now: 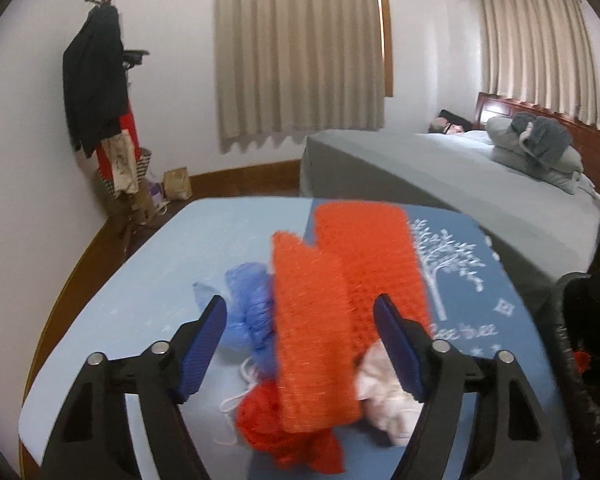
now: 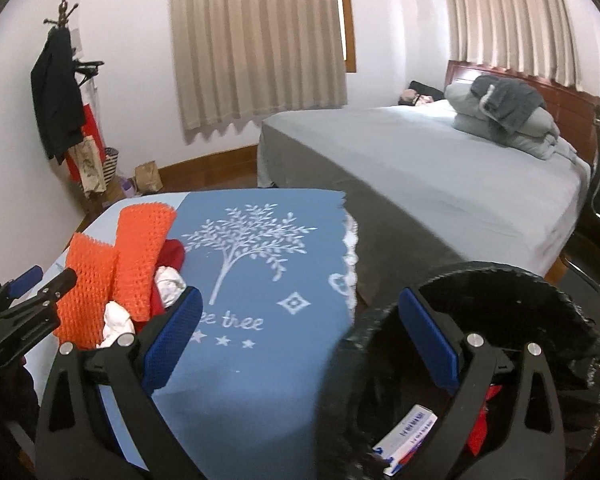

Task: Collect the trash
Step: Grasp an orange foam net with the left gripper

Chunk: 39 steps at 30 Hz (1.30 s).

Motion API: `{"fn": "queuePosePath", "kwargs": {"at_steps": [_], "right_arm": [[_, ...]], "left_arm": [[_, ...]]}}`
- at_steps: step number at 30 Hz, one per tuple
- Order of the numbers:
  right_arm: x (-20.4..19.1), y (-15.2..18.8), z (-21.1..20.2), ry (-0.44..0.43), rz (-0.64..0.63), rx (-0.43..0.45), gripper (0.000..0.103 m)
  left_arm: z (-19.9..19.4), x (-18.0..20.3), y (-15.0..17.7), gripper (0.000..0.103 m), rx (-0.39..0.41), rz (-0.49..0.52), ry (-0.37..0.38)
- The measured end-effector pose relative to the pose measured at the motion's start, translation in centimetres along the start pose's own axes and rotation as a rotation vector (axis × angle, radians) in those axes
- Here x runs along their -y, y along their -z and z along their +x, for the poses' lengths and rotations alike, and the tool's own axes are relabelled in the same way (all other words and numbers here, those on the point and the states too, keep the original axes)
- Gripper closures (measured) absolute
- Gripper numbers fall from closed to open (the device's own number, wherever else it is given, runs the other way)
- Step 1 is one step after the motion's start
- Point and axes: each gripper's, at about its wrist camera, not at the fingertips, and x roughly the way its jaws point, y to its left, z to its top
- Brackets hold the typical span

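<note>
A pile of trash lies on the blue-covered table (image 1: 204, 240): orange foam netting (image 1: 328, 308), a blue plastic bag (image 1: 252, 312), a red plastic bag (image 1: 276, 432) and crumpled white paper (image 1: 384, 400). My left gripper (image 1: 300, 344) is open, its jaws on either side of the orange netting. In the right wrist view the orange netting (image 2: 116, 272) and the left gripper (image 2: 32, 292) sit at the left. My right gripper (image 2: 300, 336) is open and empty, over the rim of a black-lined trash bin (image 2: 540, 304) that holds a small box (image 2: 408, 436).
A blue cloth with a white tree print (image 2: 260, 248) covers the table's right part. A grey bed (image 2: 440, 168) with folded bedding (image 2: 504, 116) stands behind. A coat rack (image 1: 100, 92) and bags stand in the left corner. Curtains (image 1: 300, 52) hang on the back wall.
</note>
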Motion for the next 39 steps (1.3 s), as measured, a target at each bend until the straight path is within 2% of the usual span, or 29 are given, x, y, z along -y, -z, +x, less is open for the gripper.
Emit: {"fn": "queuePosePath", "kwargs": {"at_steps": [7,10,16,18,32,39], "right_arm": [[-2.1,0.2,1.5,-0.010,-0.038,-0.024,0.007],[-2.3,0.1,1.9,-0.012,-0.044,-0.031,0.007],[-3.1,-0.1,2.5,-0.024,-0.055,-0.034,0.007],[-3.3,-0.2,2.6,-0.029,-0.059,-0.031,0.007],[-6.6,-1.9,4.5,-0.101,-0.064,-0.010,0.008],[-9.6,-1.9,7.2,-0.163,-0.087,-0.060,0.020]], "left_arm": [[1.5,-0.6,1.0,0.046,-0.054,-0.017,0.029],[1.9,-0.3,1.1,0.065,-0.071,-0.020,0.048],[1.9,-0.2,1.2,0.084,-0.079,-0.023,0.073],[1.6,-0.3,1.0,0.088,-0.071,-0.028,0.081],[0.0,-1.8,-1.3,0.090,0.014,-0.057,0.083],[0.6,-2.8,-0.9,0.090,0.003,-0.065,0.058]]}}
